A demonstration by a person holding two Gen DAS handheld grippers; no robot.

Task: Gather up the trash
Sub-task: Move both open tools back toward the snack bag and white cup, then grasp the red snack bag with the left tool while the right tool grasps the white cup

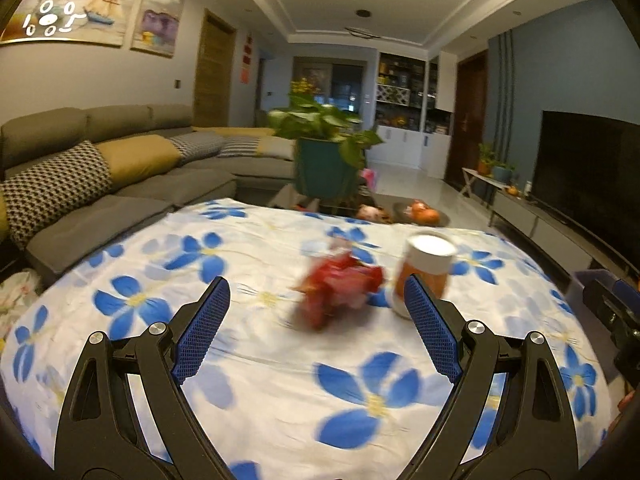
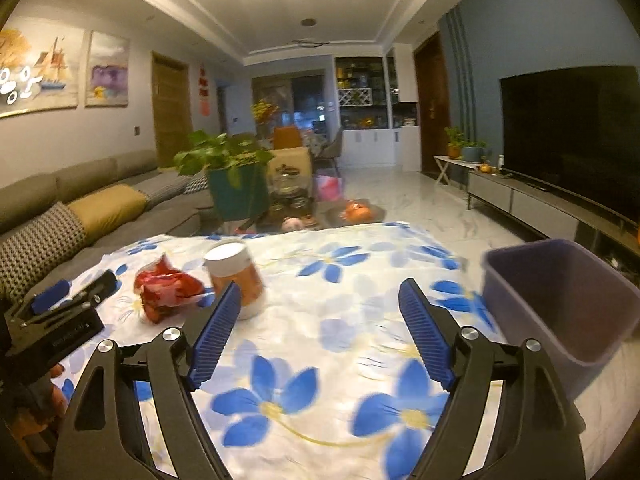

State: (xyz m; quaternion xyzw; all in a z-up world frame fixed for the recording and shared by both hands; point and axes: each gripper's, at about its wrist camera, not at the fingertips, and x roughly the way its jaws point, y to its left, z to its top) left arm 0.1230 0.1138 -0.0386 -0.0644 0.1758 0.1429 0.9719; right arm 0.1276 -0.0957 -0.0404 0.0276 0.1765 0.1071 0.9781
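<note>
Wrapper (image 1: 338, 290), crumpled and red, lies on the desk (image 1: 280, 360) just left of a capped jar (image 1: 424, 276), ahead of our left claw (image 1: 316, 296). Both that and our right claw (image 2: 320, 300) gape wide, holding nothing. A purple bin (image 2: 560, 304) stands right, contents unseen.

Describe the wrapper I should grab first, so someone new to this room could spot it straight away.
Start at the table with the blue-flowered cloth. Near its middle stands an orange jar with a white lid, and just left of it lies the wrapper. It is the only crumpled, shiny red thing there; the jar beside it is smooth and upright.
</note>
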